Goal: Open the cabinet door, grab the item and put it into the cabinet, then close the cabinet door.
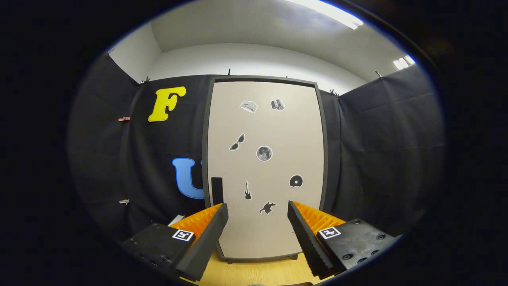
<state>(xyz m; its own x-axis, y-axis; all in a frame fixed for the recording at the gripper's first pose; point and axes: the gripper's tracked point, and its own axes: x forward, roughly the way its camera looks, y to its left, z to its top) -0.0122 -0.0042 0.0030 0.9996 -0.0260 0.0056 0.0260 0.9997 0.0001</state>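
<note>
A tall cabinet (264,131) stands straight ahead on the wooden table, its beige door (278,222) shut inside a dark frame. Small black-and-white stickers dot the door. A black upright handle (217,190) sits at the door's lower left edge, just above my left fingertip. My gripper (258,214) is open, its orange-and-black fingers (206,234) spread wide with nothing between them, pointing at the lower part of the door and apart from it. A small white thing (176,219) peeks out behind the left finger; I cannot tell what it is.
The wooden tabletop (254,272) runs under the fingers up to the cabinet's feet. Black cloth walls close in on both sides and behind the cabinet.
</note>
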